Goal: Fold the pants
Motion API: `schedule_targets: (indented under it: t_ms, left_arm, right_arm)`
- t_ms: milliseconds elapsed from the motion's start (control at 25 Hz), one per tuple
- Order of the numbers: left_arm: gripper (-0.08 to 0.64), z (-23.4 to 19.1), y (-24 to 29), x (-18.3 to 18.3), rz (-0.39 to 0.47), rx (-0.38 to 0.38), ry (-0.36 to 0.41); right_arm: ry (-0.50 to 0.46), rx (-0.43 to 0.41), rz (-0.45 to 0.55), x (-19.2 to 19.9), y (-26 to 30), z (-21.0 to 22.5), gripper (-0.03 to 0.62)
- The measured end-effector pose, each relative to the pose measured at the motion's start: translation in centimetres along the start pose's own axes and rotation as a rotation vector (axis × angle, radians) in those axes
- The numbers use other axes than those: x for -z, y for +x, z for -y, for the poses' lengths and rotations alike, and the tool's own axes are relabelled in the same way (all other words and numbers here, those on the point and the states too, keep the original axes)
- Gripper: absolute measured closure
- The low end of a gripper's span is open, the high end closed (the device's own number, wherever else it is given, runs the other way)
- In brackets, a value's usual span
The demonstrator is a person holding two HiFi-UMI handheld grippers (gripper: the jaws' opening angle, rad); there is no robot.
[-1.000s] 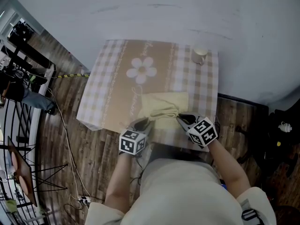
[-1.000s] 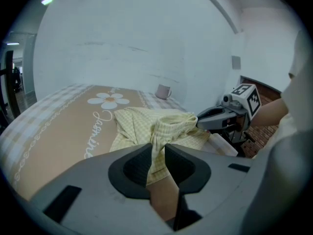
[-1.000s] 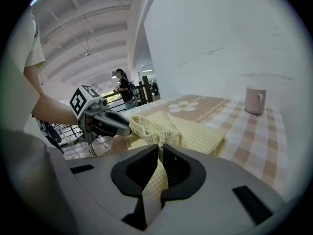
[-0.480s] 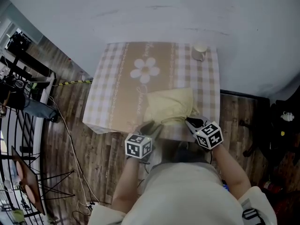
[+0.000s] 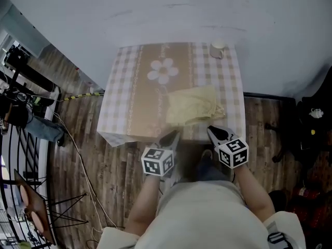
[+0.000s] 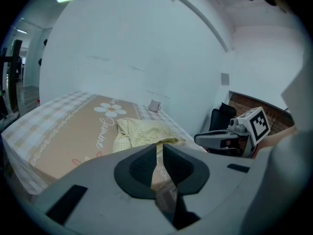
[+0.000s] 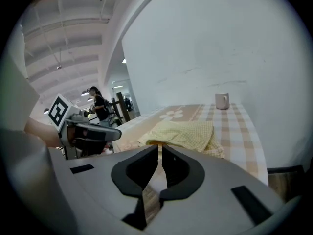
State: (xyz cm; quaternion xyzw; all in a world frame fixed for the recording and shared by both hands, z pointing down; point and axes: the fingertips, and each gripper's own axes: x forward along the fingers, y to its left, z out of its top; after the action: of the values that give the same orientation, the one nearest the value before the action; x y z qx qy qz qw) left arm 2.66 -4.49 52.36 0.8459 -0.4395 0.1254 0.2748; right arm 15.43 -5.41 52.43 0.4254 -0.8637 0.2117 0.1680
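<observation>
One mug (image 5: 217,49) (far corner) stands well apart from the pants (image 5: 194,105)

Checked cloth hides the legs of the table (image 5: 228,87), and the wearer's torso (image 5: 207,211) covers the floor just in front of it. Script lettering (image 5: 157,100) printed on the cloth beside the pants (image 5: 194,105) is too small to read, and the pants' layers cannot be counted. What the mug (image 5: 217,49) at the table's far corner contains cannot be seen. Left of the table, black stands (image 5: 21,77) are cut off by the frame edge. A bystander (image 7: 98,104) beyond the table is too small to make out.
</observation>
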Motion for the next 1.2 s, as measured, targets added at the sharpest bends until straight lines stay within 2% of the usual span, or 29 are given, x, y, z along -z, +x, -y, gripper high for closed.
schedule_targets:
  t_ms: [280, 520, 1200]
  left_arm:
    - [0.534, 1.6, -4.5, 0.4, 0.043, -0.013, -0.004]
    - [0.54, 2.4, -8.1, 1.7, 0.045, -0.034, -0.014]
    - [0.541, 3.7, -13.5, 3.1, 0.115, -0.043, -0.002]
  right_arm:
    - [0.002, 0.032, 0.103, -1.7, -3.4, -4.9, 0.578]
    - [-0.018, 0.046, 0.167, -2.4, -5.9, -8.4, 0.584]
    - [-0.042, 0.038, 0.215, -1.0, -9.3, -13.5, 0.59]
